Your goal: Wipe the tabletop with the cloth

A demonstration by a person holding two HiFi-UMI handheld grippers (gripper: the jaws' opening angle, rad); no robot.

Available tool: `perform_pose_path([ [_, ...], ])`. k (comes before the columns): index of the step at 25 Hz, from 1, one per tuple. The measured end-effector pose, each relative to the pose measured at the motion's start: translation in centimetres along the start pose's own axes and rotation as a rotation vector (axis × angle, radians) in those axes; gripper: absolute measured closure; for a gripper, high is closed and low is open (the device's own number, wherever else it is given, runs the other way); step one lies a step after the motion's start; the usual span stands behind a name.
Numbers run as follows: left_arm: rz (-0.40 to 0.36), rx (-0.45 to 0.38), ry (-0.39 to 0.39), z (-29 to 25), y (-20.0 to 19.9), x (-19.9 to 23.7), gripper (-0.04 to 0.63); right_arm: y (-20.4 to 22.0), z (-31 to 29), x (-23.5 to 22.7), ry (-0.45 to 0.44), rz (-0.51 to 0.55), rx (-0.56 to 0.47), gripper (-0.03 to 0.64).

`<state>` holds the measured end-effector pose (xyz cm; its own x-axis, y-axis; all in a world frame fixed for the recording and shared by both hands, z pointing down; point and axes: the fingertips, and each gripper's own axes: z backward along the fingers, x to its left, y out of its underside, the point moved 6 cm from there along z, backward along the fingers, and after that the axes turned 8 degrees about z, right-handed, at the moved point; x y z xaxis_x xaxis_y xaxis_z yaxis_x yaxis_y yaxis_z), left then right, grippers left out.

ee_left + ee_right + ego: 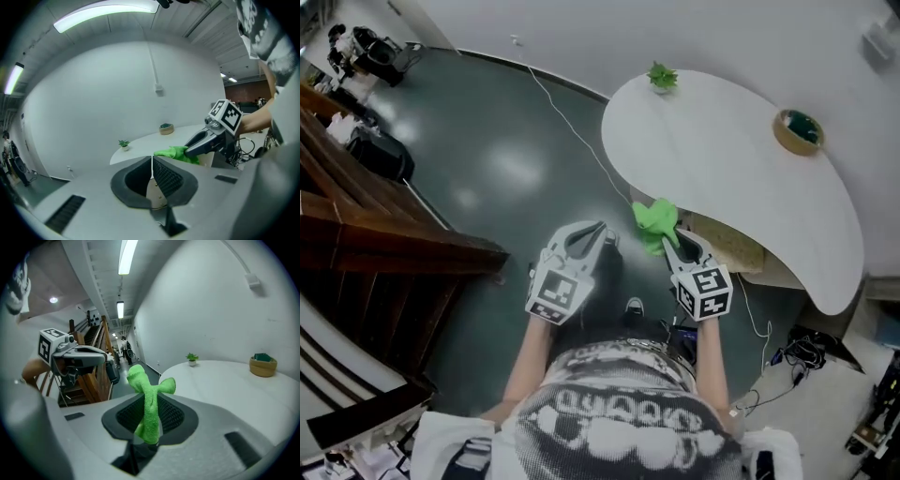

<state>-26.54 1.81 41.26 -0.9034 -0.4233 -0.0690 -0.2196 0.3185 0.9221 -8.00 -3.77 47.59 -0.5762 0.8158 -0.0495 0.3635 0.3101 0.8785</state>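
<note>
The fingers (171,415) of my right gripper (668,238) are pinched tight on the green cloth (150,394). A narrow waist of it is caught between the pads, its lower end bunches below them, and two loose lobes stick up and out past the tips. The fingers (167,178) of my left gripper (602,231) are pressed together with only a hairline seam between the dark ribbed pads, and nothing is in them.

Both grippers are held out in front of me side by side, near each other but not touching, with the left one over the dark floor (487,169). The cloth is up in the air at the near rim of the white table (722,159) (I cannot tell whether any of it brushes the edge). The tabletop curves away beyond it.

Well across the table a small potted plant (662,77) stands close to the far edge. A round tan basket (798,131) with something dark green inside sits to the right, far apart from the plant. A white cable (572,127) trails over the floor towards the table, and a brown wooden stair rail (356,216) runs along my left.
</note>
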Motion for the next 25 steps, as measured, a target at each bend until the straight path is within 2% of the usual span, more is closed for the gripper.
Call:
perform_pose_path([
  [7,-0.042,-0.013,0.121,-7.6,-2.1,8.4,0.588,-4.7,-7.5,-4.8,0.101,-0.020,0.032,0.535],
  [11,-0.065,-0.011,0.190,-11.0,-3.3,13.3,0.588,-7.8,-12.8,-7.1,0.130,-0.015,0.050,0.535],
  [18,-0.090,-0.013,0.257,-15.1,-3.7,19.5,0.588,-11.5,-22.1,-10.4,0.148,-0.001,0.083,0.535],
  [25,-0.087,-0.006,0.294,-16.7,-3.2,23.7,0.588,-13.5,-31.2,-12.3,0.116,0.048,0.157,0.535],
])
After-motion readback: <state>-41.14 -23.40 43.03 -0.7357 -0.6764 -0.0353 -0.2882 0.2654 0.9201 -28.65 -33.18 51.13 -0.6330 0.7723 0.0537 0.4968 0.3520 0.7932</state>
